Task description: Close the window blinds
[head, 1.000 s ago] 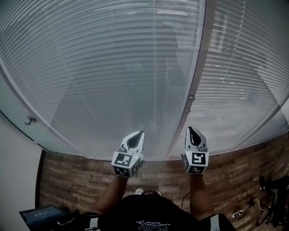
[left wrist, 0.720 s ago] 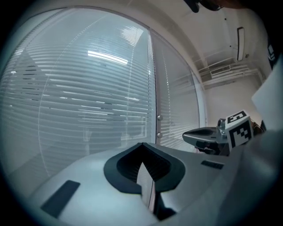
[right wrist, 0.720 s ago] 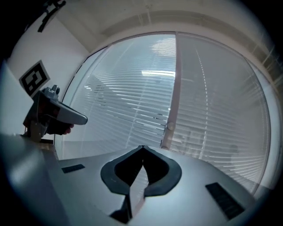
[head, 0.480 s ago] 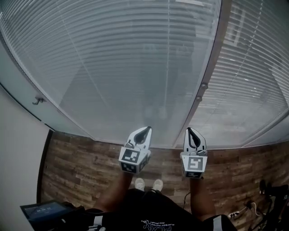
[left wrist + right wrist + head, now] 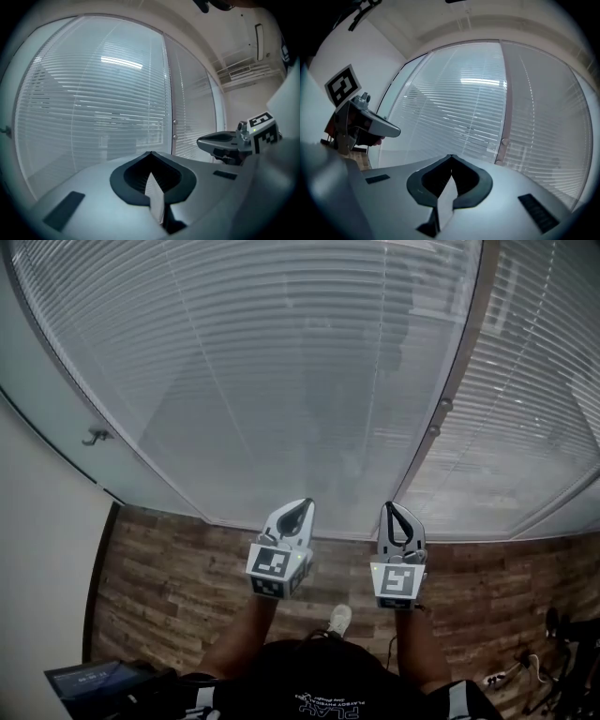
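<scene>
White slatted blinds [image 5: 281, 362] hang behind tall glass panes and fill the upper head view. Both grippers are held out level toward the window, clear of the glass, above the wooden floor [image 5: 159, 587]. My left gripper [image 5: 301, 508] is shut, its jaws meeting at a point with nothing between them. My right gripper [image 5: 391, 509] is shut and empty too, a hand's width to its right. In the left gripper view the shut tips [image 5: 151, 153] face the blinds [image 5: 103, 103], and the right gripper [image 5: 220, 140] shows at the side. In the right gripper view the tips [image 5: 451, 156] face the blinds [image 5: 459, 108].
A brown frame post [image 5: 459, 362] with two round knobs [image 5: 439, 418] divides the panes, up and to the right of the right gripper. A small hook [image 5: 94, 437] sits on the left frame. A dark device [image 5: 89, 678] lies at the bottom left, cables [image 5: 562, 634] at the bottom right.
The window and its post have slid to the right and up in the head view, and more floor shows beneath. Both grippers sit further back from the glass, still shut.
</scene>
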The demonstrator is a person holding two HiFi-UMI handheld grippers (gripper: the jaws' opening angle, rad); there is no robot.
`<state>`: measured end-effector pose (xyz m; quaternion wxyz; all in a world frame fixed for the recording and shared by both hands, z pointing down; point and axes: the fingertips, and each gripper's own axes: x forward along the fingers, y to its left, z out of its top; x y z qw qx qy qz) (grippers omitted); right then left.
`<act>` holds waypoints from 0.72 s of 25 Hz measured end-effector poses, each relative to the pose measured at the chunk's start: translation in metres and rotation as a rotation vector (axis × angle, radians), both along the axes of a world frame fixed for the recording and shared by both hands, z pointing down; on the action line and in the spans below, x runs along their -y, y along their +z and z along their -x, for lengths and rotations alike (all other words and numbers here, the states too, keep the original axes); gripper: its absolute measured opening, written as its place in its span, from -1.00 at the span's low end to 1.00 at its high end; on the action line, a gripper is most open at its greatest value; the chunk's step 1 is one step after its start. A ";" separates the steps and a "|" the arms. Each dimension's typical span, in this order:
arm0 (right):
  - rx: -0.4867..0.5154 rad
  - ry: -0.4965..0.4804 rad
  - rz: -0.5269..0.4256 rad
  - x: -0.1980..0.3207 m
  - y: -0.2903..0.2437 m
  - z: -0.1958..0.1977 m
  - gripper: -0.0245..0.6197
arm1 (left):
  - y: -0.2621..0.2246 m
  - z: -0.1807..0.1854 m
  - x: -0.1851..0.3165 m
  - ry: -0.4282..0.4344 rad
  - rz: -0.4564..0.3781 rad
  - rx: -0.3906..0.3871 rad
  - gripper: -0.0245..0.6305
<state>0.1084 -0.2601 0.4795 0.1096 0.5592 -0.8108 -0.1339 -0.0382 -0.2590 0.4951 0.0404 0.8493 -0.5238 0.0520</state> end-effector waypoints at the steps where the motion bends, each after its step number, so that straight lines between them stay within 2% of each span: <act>1: 0.034 0.004 0.014 -0.005 -0.002 0.003 -0.91 | -0.002 0.005 -0.006 0.001 -0.002 -0.002 -0.94; 3: 0.082 0.018 0.028 -0.018 -0.008 0.009 -0.91 | -0.007 0.015 -0.019 0.004 0.000 -0.014 -0.94; 7: 0.076 0.046 0.014 -0.054 -0.014 0.026 -0.91 | -0.009 0.042 -0.049 0.019 -0.007 -0.019 -0.94; 14: 0.121 0.071 0.035 -0.106 -0.004 0.068 -0.91 | -0.014 0.083 -0.107 0.028 -0.063 0.027 -0.94; 18: 0.050 0.058 -0.013 -0.134 -0.016 0.104 -0.91 | -0.005 0.105 -0.141 0.034 -0.064 0.038 -0.94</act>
